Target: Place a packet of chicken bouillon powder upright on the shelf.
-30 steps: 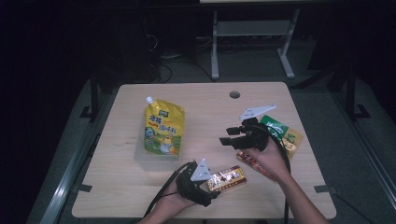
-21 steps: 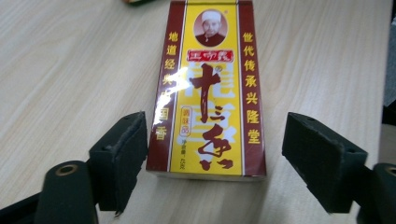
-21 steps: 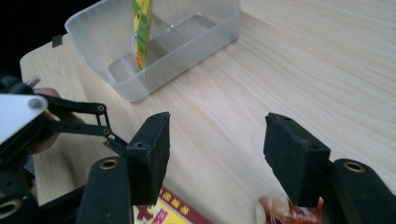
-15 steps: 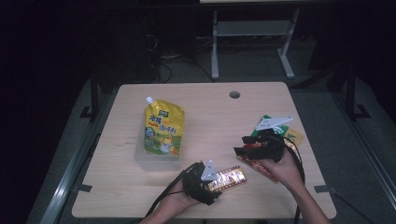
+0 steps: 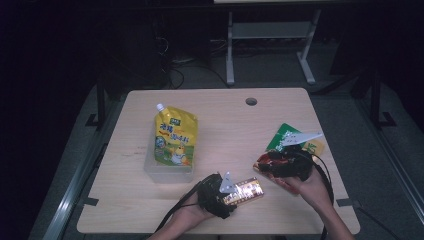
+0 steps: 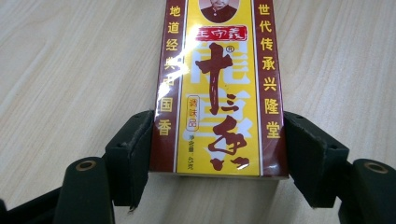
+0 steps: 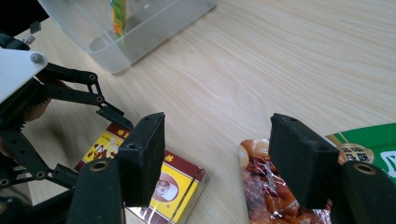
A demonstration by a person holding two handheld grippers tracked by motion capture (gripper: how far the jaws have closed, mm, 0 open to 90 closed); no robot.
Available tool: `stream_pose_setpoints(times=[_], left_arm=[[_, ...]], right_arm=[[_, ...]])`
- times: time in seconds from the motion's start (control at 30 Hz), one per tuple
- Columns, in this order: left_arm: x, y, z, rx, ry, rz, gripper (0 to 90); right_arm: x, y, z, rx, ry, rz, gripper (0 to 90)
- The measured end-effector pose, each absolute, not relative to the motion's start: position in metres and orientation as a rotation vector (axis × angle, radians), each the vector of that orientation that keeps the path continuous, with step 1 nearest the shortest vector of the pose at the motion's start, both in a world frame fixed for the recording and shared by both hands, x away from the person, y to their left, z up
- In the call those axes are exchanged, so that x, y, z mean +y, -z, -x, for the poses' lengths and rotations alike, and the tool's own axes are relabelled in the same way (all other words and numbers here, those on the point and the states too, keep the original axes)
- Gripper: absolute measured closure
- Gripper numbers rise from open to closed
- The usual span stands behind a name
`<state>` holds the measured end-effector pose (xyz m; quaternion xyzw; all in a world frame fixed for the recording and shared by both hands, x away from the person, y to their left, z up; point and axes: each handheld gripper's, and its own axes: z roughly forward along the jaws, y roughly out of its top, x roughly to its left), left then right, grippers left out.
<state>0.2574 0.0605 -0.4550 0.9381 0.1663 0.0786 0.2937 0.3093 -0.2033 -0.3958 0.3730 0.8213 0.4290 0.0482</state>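
Pale wood-grain table (image 5: 225,125) under a dark room, metal frame legs on the grey floor behind it. Left gripper (image 5: 231,192) sits at the near edge with the yellow-and-maroon spice box (image 6: 218,88) lying flat on the table between its jaws; in the left gripper view both black pads (image 6: 133,154) stand right against the long sides of the box near its close end, and the jaws have just been closing in on it, so it reads as gripped. The box points away from the hand, toward table centre, in the high view (image 5: 247,189). Right gripper (image 7: 217,156) hovers over bare wood to the right of the left gripper, jaws spread and just opening further, nothing between them: its one pad hangs above a corner of the spice box, the other above the edge of the red snack packet (image 7: 268,191). That packet lies just beside a green packet (image 5: 282,136) near the right edge. Left of centre, a yellow spouted pouch (image 5: 175,135) stands in a clear plastic tub (image 5: 167,172), well apart from both grippers.
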Motion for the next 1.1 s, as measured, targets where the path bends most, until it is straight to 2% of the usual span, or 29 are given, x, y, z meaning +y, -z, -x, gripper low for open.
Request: stream_pose_setpoints(times=[0.4,0.73,1.1], left_arm=[[0.062,0.454,-0.255,0.456,-0.236,-2.487,32.3],[0.066,0.446,-0.257,0.508,-0.338,-2.416,32.5],[0.067,0.420,-0.265,0.584,-0.459,-2.288,32.5]], right_arm=[[-0.204,0.402,-0.307,2.503,-1.302,-1.215,33.0],[-0.201,0.404,-0.312,2.523,-1.302,-1.248,29.6],[-0.193,0.408,-0.321,2.548,-1.337,-1.294,26.6]])
